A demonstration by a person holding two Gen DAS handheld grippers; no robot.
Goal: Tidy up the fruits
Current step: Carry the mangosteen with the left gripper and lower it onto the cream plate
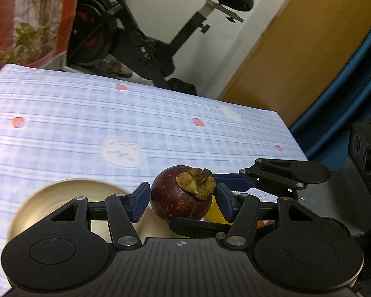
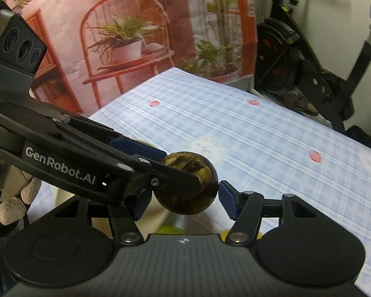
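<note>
Blue checked cloth (image 1: 86,113) covers the table, with an exercise bike (image 1: 141,32) behind it. Both grippers meet on one mangosteen (image 1: 180,195), lifted clear of the cloth. The left gripper (image 1: 181,199) stands about half open, its blue pads against the fruit's sides; the right gripper (image 2: 183,199), equally half open, flanks the same fruit (image 2: 188,185), though whether both of its pads press cannot be told. A gold plate (image 1: 59,193) lies below left, yellow fruit (image 1: 216,212) beneath. Good practice: keep one firm grip, let the other release before moving off, then lower the fruit gently.
</note>
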